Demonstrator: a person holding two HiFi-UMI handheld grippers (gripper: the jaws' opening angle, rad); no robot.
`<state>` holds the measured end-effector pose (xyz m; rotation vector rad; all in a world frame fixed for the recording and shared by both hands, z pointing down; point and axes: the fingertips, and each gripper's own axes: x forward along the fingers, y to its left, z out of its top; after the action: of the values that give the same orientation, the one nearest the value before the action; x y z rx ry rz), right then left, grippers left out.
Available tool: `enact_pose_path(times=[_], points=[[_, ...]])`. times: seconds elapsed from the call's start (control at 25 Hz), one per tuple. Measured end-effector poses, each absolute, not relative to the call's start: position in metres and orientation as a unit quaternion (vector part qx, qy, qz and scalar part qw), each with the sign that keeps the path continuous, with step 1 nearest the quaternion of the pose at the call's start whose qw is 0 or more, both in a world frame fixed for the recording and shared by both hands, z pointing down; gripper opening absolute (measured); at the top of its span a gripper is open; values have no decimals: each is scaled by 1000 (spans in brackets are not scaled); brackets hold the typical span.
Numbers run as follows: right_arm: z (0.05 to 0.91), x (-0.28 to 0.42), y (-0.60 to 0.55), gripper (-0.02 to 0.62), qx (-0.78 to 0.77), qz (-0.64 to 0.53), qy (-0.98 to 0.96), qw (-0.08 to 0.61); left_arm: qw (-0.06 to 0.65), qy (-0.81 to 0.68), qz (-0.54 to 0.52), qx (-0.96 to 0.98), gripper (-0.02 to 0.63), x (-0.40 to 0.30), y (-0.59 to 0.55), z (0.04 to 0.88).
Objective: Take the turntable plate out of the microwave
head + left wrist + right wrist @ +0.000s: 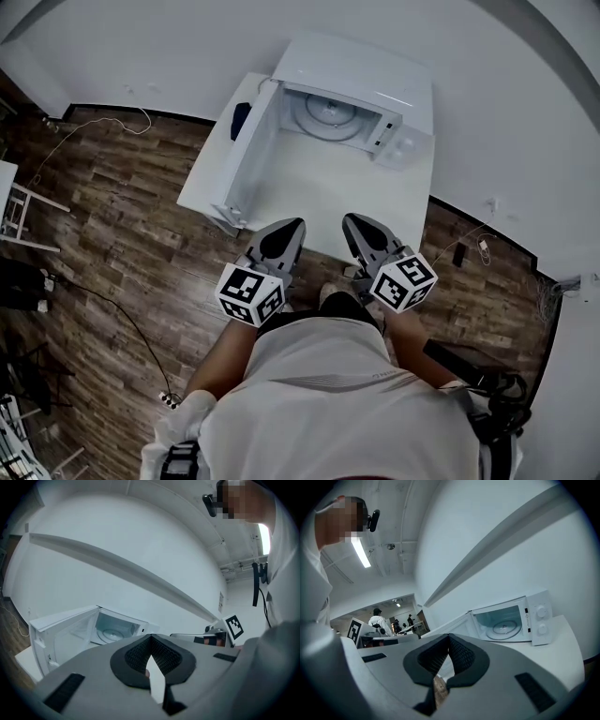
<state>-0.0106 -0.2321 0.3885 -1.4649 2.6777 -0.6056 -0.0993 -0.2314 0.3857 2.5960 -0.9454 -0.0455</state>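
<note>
A white microwave (356, 103) stands with its door (248, 159) swung wide on a white tabletop (309, 202). The turntable plate (325, 114) lies inside on the oven floor, its far part cut off by the cabinet's top in the head view. The left gripper (289, 228) and right gripper (354, 228) are level at the tabletop's near edge, well apart from the oven. Each has its jaws closed together on nothing. From the left gripper view the plate (111, 633) shows pale and only in part. A dark object (241, 119) behind the door cannot be identified.
</note>
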Motion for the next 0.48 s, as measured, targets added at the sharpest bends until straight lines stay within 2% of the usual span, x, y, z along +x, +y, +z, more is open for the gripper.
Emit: enact_pose_path(times=[0.48], points=[[400, 18, -314, 3, -452, -217, 865, 32, 208, -352, -9, 912, 11, -66, -301, 396]])
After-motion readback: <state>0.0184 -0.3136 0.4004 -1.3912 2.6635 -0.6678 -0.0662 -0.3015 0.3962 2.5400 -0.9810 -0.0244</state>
